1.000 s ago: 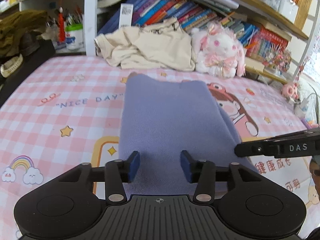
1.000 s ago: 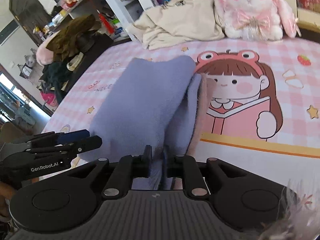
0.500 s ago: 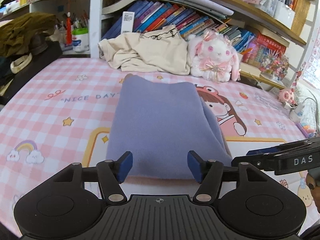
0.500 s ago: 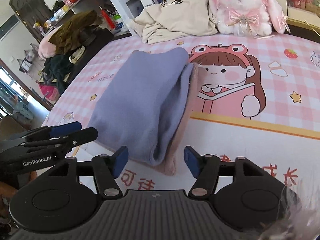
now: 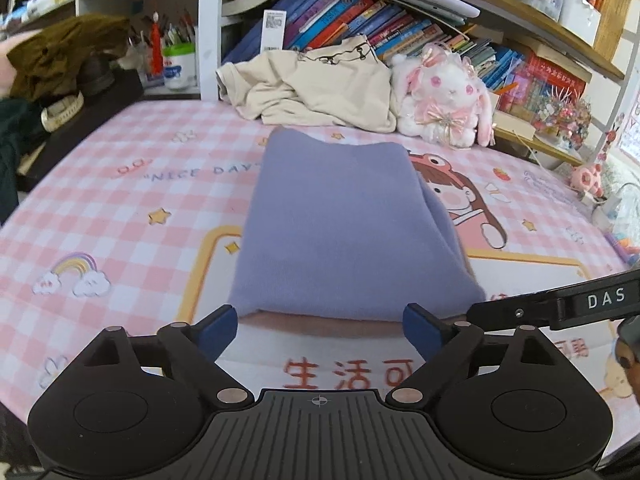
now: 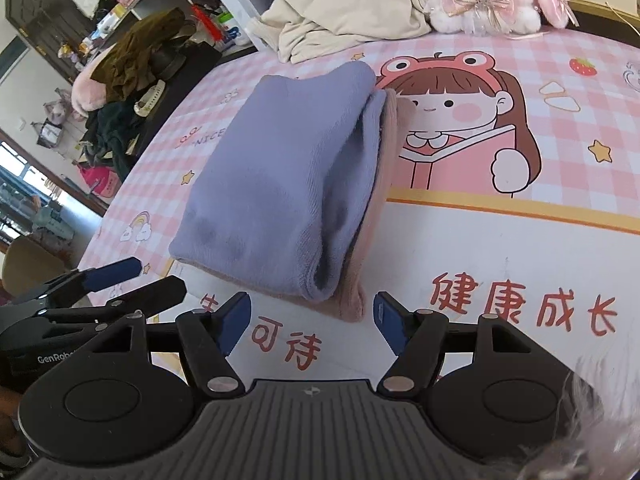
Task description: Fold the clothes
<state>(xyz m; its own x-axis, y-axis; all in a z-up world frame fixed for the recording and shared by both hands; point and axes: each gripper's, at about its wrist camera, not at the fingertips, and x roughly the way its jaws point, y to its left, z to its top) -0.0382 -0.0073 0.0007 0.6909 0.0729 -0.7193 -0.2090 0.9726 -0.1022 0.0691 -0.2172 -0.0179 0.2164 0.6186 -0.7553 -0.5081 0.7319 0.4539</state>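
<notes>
Both claws stand wide apart and hold nothing: left claw (image 5: 319,327) and right claw (image 6: 311,322) hover just short of the near edge of the purple garment (image 5: 344,236). Garment lies folded into a compact rectangle on the pink checked desk (image 5: 100,208), layered edges stacked along its right side (image 6: 360,184), pinkish lining showing beneath. Judgement: fold on this piece looks complete, hence the claws released and clear of the cloth. Beige garment (image 5: 320,92) sits crumpled at the far edge beside a plush rabbit (image 5: 444,96), likely the next item
</notes>
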